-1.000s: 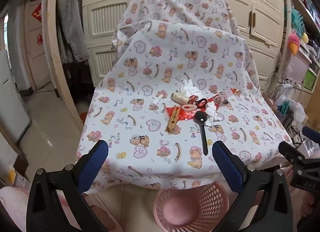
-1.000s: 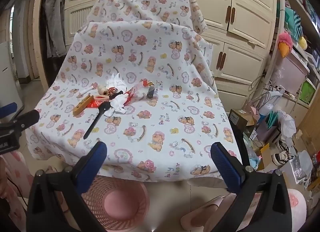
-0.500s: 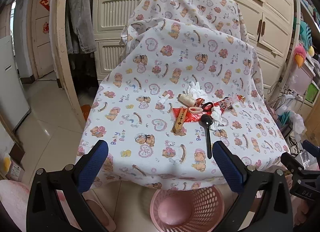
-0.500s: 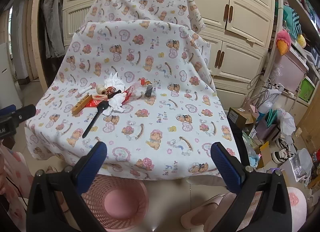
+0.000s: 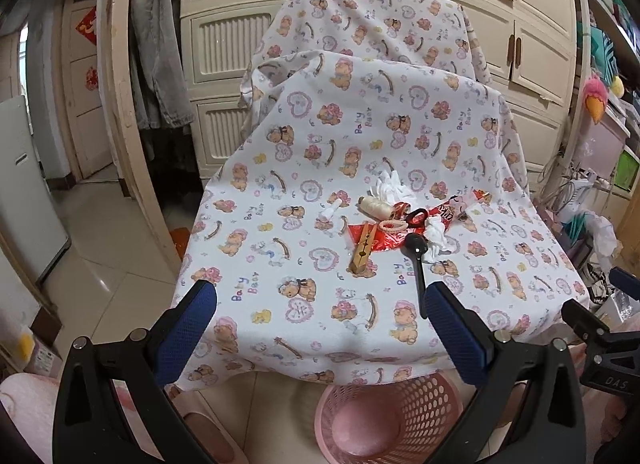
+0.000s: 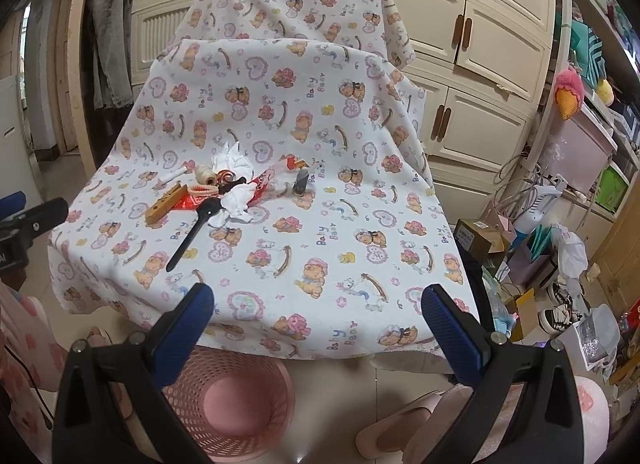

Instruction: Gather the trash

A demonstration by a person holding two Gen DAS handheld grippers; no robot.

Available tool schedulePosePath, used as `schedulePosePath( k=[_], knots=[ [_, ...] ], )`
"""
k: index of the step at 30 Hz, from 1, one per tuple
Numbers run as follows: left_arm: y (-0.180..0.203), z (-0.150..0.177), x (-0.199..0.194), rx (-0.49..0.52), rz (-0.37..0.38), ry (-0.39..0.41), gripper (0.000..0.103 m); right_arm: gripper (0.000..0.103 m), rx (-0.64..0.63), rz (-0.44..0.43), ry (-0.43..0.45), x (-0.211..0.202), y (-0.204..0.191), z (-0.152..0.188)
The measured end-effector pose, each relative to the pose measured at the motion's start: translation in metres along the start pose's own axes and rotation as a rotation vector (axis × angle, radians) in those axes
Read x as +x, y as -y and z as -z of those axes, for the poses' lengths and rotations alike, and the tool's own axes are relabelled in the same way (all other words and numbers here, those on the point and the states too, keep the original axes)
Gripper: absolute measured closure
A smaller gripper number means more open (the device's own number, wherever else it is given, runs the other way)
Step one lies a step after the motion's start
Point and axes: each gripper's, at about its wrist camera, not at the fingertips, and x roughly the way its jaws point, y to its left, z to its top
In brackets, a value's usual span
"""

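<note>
A heap of litter lies on the bear-print tablecloth (image 5: 320, 168): a black plastic spoon (image 5: 416, 264), crumpled white tissue (image 5: 436, 236), a red wrapper (image 5: 384, 240), a wooden clip (image 5: 362, 248), a thread spool (image 5: 374, 207) and more tissue (image 5: 390, 188). The right wrist view has the spoon (image 6: 194, 228), tissue (image 6: 236, 202) and wooden clip (image 6: 162, 208) too. A pink mesh basket (image 5: 384, 416) (image 6: 224, 404) stands on the floor under the table's near edge. My left gripper (image 5: 320, 304) and right gripper (image 6: 316, 304) both stand open and empty, short of the table.
Cream cupboards (image 6: 460, 44) line the wall behind a cloth-draped chair back (image 5: 360, 20). Boxes, bags and shelves (image 6: 560, 232) crowd the floor at the right. A wooden frame with hanging clothes (image 5: 156, 64) stands left. Pink slippers (image 6: 396, 432) lie near the basket.
Both grippers have drawn back and risen a little, so the table looks smaller and more of its top and the basket show. Nothing on the table has moved.
</note>
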Motion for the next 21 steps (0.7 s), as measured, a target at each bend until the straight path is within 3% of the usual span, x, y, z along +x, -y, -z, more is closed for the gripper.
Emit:
schedulePosePath(
  k=[21],
  knots=[
    [-0.0048,-0.0004,-0.0035,-0.020,-0.019,0.025,0.001,0.000,0.009,0.002,0.002,0.0002,0.0019,0.0019]
  ],
)
